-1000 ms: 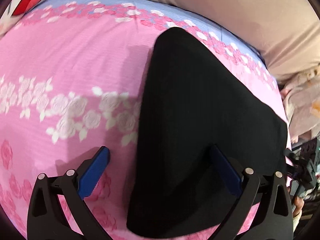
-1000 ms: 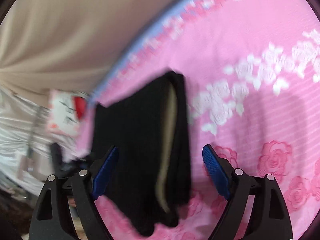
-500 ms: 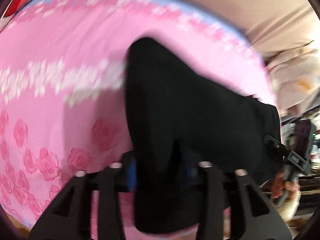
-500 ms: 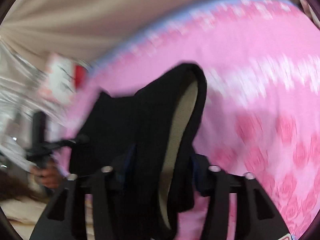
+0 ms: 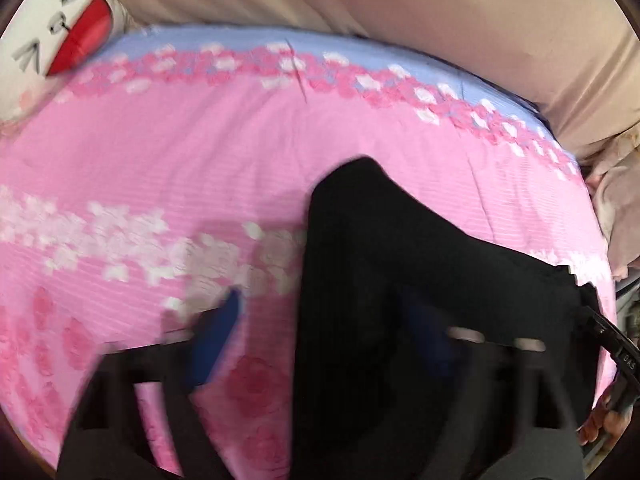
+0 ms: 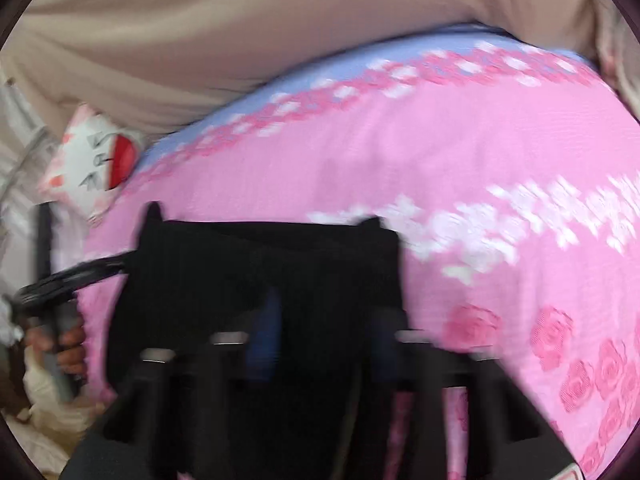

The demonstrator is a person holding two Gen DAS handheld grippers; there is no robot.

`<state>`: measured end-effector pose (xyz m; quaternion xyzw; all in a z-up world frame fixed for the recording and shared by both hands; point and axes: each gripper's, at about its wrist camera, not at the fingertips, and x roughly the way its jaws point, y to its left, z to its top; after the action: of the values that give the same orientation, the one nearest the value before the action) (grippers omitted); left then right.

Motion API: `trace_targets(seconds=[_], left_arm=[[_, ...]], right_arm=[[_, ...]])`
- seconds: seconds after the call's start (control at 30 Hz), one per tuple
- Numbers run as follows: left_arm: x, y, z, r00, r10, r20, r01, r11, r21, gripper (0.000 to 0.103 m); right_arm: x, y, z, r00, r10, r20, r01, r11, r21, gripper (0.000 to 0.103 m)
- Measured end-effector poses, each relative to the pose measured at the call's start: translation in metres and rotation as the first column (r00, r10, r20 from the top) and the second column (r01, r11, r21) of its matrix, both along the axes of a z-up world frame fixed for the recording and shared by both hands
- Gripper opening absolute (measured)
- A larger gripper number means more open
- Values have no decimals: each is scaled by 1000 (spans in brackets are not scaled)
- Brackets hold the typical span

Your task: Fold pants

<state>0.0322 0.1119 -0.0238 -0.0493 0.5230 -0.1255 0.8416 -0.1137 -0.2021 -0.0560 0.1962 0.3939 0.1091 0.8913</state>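
Observation:
The black pants (image 5: 400, 280) lie folded on the pink flowered bed sheet (image 5: 200, 140). My left gripper (image 5: 324, 312) straddles their left edge with its jaws closing. Its left pad (image 5: 218, 336) stands clear of the cloth, with a strip of sheet showing between. Its right pad lies over the black fabric. In the right wrist view the pants (image 6: 240, 272) spread as a dark rectangle. My right gripper (image 6: 324, 328) has its jaws closing, and bunched black cloth fills the gap between its pads. The left gripper (image 6: 120, 258) reaches the pants' far left edge there.
A white cushion with a red patch (image 5: 68, 32) sits at the bed's far left corner. Beige fabric (image 5: 400, 8) rises behind the bed. A hand (image 5: 600, 428) holds the right gripper at the bed's right edge. Another hand (image 6: 68, 344) holds the left one.
Both grippers came down over the pants' edges and narrowed. The right one has drawn tighter on the cloth and risen with it. The left jaws stand wider than half a second ago.

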Motion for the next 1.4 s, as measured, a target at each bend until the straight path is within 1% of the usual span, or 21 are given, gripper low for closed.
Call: trace_targets(seconds=[0.03, 0.1, 0.17, 0.23, 0.27, 0.33, 0.37, 0.4, 0.43, 0.47, 0.5, 0.63, 0.77, 0.83, 0.93, 1.03, 1.13, 1.17, 1.27, 1.33, 1.4], left_arm=[[0, -1, 2, 1000, -19, -13, 18, 999, -41, 30], [-6, -3, 14, 999, -3, 51, 2, 1000, 17, 19], [-8, -4, 20, 994, 21, 104, -28, 997, 65, 13], [-2, -4, 13, 989, 62, 132, -84, 983, 166, 13], [1, -5, 6, 991, 62, 118, -85, 976, 203, 13], [2, -4, -1, 994, 69, 83, -85, 974, 208, 13], [-2, -1, 3, 993, 76, 91, -94, 974, 207, 20], [-6, 1, 8, 992, 76, 98, -95, 972, 213, 36], [-9, 2, 14, 991, 80, 107, -103, 969, 225, 46], [-12, 3, 19, 989, 88, 123, -114, 967, 226, 65], [-14, 3, 23, 987, 89, 134, -118, 967, 225, 77], [-23, -13, 38, 983, 44, 181, -91, 961, 260, 78], [-21, -29, 35, 985, 15, 170, -64, 956, 286, 79], [-20, -29, 33, 988, 17, 155, -62, 955, 291, 79], [-22, -25, 33, 988, 35, 151, -80, 950, 301, 78], [-21, -13, 36, 986, 76, 151, -116, 954, 277, 79], [-24, 1, 39, 988, 75, 133, -108, 960, 257, 84], [-27, 7, 40, 989, 72, 129, -102, 965, 243, 89], [-39, 23, 31, 996, 39, 75, -49, 988, 144, 94], [-42, 28, 17, 1000, 24, 2, -24, 997, 76, 94], [-42, 26, 2, 998, 12, -57, -9, 999, 43, 94]], right_arm=[[-5, 4, 16, 999, 14, 50, -14, 1000, -8, 18], [-11, 12, 40, 990, 29, 134, -26, 999, -26, 18], [-2, 13, 43, 987, 13, 161, -4, 999, -51, 20], [27, 5, -2, 1000, -7, 7, 8, 990, -139, 34], [37, 5, -20, 997, -30, -71, 19, 988, -152, 36], [25, -7, -22, 998, -59, -22, 58, 997, -45, 40], [21, -9, -16, 997, -64, -29, 63, 997, -39, 49], [12, -9, -5, 994, -107, -11, 106, 991, -78, 51], [6, -7, 4, 992, -129, 17, 130, 986, -102, 51], [-1, -4, 17, 993, -114, 45, 118, 988, -97, 52], [-4, 0, 25, 994, -89, 63, 94, 992, -79, 51], [-2, 45, 48, 989, 108, 101, -105, 994, -40, 49], [37, 116, 27, 943, 333, -5, -333, 942, -38, 37], [59, 144, 8, 923, 381, -54, -385, 921, -67, 38], [76, 157, -5, 922, 382, -67, -387, 915, -118, 39], [85, 153, -6, 931, 359, -72, -364, 926, -101, 38], [65, 125, 14, 950, 310, -29, -311, 950, -29, 39], [55, 112, 21, 963, 269, -9, -269, 963, -32, 43], [20, 44, 34, 999, 50, 20, -48, 995, -91, 78], [-4, 2, 25, 998, -48, -44, 44, 994, -95, 78], [-20, -27, 4, 985, -96, -145, 92, 995, -37, 78]])
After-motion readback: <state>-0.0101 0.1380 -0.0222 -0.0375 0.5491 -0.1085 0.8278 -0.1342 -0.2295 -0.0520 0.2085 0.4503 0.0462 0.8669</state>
